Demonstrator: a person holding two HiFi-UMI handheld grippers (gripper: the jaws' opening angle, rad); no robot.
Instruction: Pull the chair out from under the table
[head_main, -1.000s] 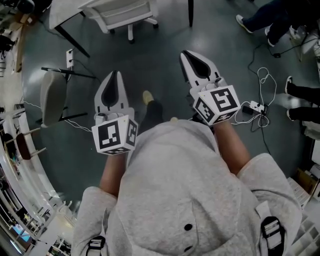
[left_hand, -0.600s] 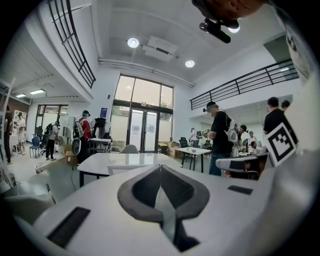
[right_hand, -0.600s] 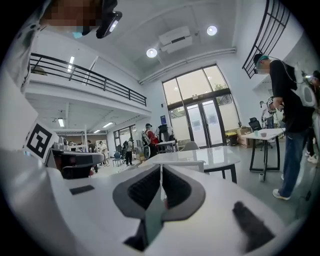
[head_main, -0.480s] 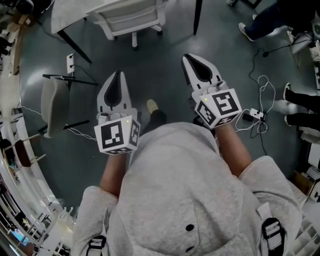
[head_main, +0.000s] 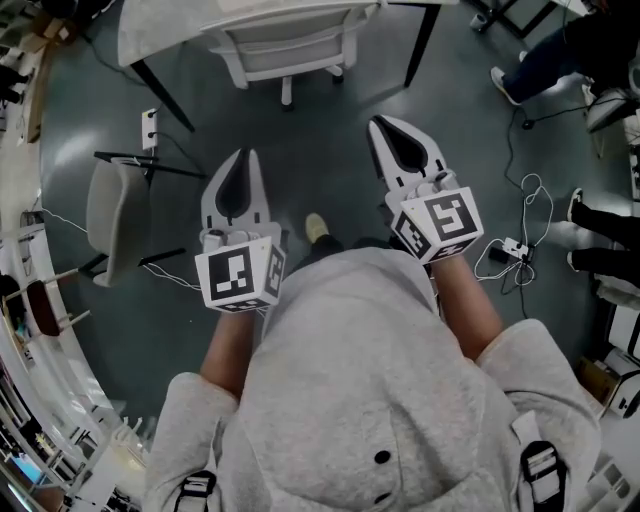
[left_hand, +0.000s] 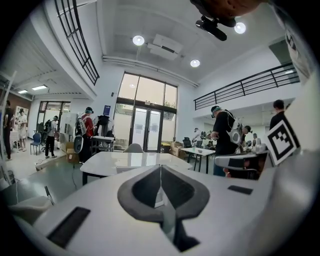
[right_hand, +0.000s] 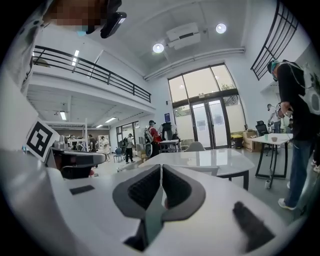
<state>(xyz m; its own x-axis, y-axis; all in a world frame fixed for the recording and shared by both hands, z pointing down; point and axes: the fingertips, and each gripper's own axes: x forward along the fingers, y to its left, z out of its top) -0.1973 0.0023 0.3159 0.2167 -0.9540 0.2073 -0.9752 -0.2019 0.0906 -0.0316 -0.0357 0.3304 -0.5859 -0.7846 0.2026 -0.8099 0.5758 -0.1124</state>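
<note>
A white office chair stands tucked under a white table at the top of the head view. My left gripper and right gripper are held side by side in front of me. Both point toward the chair from some way off, jaws shut with nothing between them. In the left gripper view the left gripper shows closed tips, with the table and the chair beyond. The right gripper in its own view also faces the table and the chair.
A grey chair stands on the dark floor at the left. A power strip with white cables lies at the right, near people's feet. A black table leg slants down right of the white chair. Other people and tables fill the room beyond.
The table and white chair have slid lower and closer in the head view as I walked forward. Both grippers stayed shut and moved with me toward the chair.
</note>
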